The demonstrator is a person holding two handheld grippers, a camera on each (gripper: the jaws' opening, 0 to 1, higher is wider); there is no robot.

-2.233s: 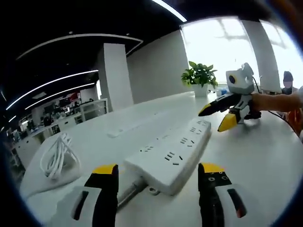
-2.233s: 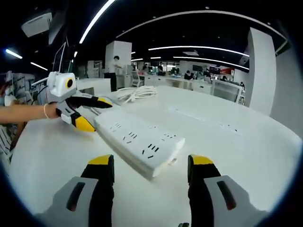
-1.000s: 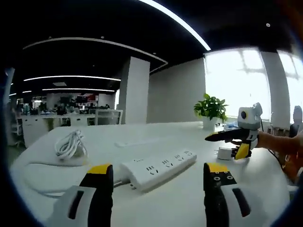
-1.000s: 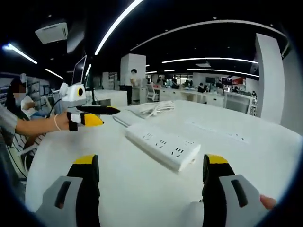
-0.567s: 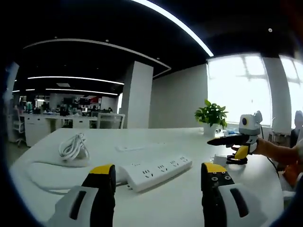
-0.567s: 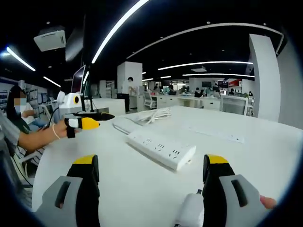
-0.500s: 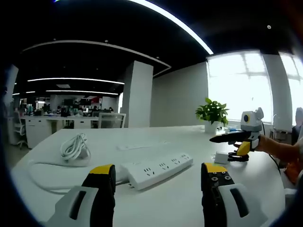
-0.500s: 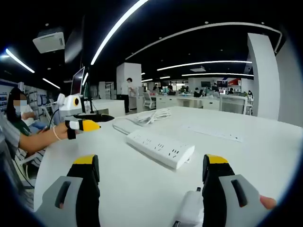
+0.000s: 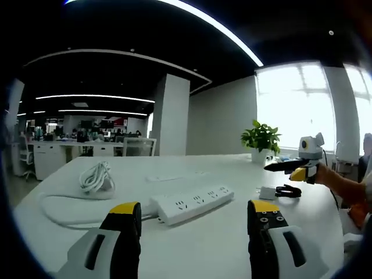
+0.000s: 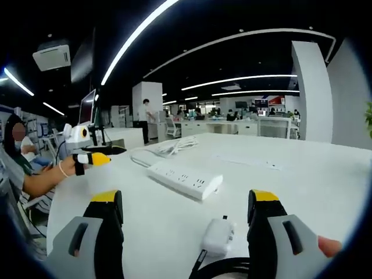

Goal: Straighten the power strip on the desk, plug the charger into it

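Power strip (image 9: 193, 203) long, white, smooth plastic, lies flat on glossy white desk (image 9: 221, 244), ahead of left gripper (image 9: 189, 210). Thick white cable (image 9: 64, 210) curves from its end; coiled white cord (image 9: 96, 175) behind. Left gripper jaws wide apart, hold nothing. Right gripper (image 10: 183, 200) jaws also spread, empty. Charger (image 10: 217, 235), small white rounded block with dark cord, rests on desk between right jaws, near power strip (image 10: 183, 179), not touching. Potted plant (image 9: 261, 139) at far edge.
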